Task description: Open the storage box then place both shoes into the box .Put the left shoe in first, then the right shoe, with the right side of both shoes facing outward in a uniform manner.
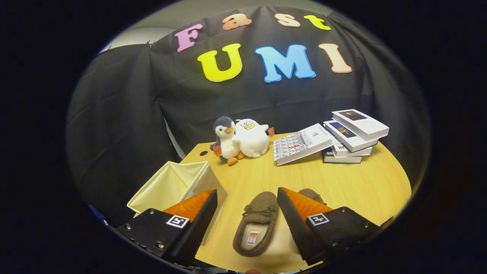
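- The gripper [247, 198] hangs above the wooden table [342, 182] with its two fingers wide apart, and nothing is held between them.
- One brown slipper [255, 224] lies on the table in the gap between the fingers, toe pointing away, its opening with the light insole nearest to the camera.
- A second brown slipper [312, 194] lies just beside the first one, but the right finger covers most of it; I see only its toe part.
- The storage box [175, 186], a cream fabric one, stands at the table's near corner, partly behind the left finger. It is already unfolded and its top is open, so I judge the opening step as done.
- No shoe is in the box, as far as its inside shows, so the step in hand seems to be picking up the first shoe.
- I cannot tell surely which slipper is the left one; the task asks for the left shoe first, so this must be checked before closing.
- The next move calls for lowering the fingers around the chosen slipper, probably at its heel rim, then closing on it.
- After that it must go sideways to the box, turned so that its right side faces outward.
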A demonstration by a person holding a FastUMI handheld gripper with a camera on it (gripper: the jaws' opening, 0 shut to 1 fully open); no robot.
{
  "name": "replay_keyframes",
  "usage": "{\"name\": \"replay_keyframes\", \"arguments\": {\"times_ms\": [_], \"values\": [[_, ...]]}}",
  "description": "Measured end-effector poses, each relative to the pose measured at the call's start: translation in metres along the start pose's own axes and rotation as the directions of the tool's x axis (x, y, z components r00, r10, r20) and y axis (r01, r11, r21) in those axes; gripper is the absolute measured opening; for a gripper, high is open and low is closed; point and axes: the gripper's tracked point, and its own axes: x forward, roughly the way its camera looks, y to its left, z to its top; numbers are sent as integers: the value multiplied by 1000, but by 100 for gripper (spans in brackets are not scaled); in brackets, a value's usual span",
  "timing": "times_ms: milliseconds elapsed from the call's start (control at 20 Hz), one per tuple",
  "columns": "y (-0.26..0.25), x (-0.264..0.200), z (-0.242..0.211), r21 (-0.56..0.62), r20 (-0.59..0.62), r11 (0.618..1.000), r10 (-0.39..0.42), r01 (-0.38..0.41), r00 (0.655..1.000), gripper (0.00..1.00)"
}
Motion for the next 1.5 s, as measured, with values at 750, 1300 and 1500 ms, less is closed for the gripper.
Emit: {"name": "replay_keyframes", "arguments": {"times_ms": [750, 1300, 1500], "values": [[-38, 48, -117, -65, -247, 995, -90, 76, 965, 98], [-40, 67, -148, -56, -397, 988, -154, 144, 905, 23], [-37, 68, -134, 89, -406, 974, -157, 209, 901, 1]]}}
